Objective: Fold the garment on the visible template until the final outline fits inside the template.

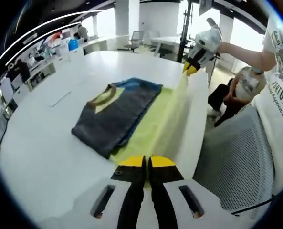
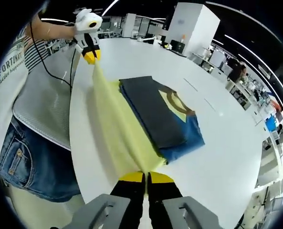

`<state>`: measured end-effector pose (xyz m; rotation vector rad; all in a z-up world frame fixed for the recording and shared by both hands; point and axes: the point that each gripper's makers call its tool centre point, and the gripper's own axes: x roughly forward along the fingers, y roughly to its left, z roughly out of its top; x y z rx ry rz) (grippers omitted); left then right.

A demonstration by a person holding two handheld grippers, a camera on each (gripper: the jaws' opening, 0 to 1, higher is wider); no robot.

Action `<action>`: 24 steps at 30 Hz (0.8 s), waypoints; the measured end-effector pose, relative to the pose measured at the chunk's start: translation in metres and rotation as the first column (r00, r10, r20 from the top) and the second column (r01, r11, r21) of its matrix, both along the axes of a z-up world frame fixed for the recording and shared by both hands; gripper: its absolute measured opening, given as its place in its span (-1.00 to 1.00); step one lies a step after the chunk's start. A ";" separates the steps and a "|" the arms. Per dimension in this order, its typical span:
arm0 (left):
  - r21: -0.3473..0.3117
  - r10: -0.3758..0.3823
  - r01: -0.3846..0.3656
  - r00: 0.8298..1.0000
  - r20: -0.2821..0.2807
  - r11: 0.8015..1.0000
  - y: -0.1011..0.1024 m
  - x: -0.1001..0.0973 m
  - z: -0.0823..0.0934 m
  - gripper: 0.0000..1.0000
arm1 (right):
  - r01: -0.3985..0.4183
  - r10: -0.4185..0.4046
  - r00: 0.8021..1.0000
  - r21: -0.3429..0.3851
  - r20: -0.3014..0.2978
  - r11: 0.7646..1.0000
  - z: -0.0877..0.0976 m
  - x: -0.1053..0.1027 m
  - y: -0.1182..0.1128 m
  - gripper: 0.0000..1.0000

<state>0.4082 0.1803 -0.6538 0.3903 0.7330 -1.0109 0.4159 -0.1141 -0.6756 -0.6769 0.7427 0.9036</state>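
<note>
Yellow cloth of the garment [image 1: 155, 126] ran taut from my left gripper [image 1: 146, 164] to my right gripper [image 2: 145, 177], each closed on one corner of its near edge. That edge hung lifted off the table [image 1: 50, 157], just past my fingertips. Ahead of both, the grey and blue folded part [image 2: 160, 117] lay flat on the white top. In the left gripper view my right gripper [image 1: 194, 64] showed far off, pinching the same edge.
</note>
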 end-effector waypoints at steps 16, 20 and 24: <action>0.030 -0.009 0.007 0.996 0.089 1.000 0.001 0.049 0.013 -1.00 | 0.016 -0.015 0.998 -0.014 0.065 1.000 0.015 0.040 0.003 -1.00; 0.036 -0.002 -0.001 0.995 0.098 0.999 0.001 0.061 0.012 -1.00 | 0.016 -0.015 0.997 -0.011 0.077 1.000 0.020 0.049 0.003 -1.00; 0.034 0.005 -0.009 0.993 0.114 0.999 0.001 0.073 0.013 -1.00 | 0.027 -0.026 0.995 -0.014 0.100 1.000 0.024 0.062 0.004 -1.00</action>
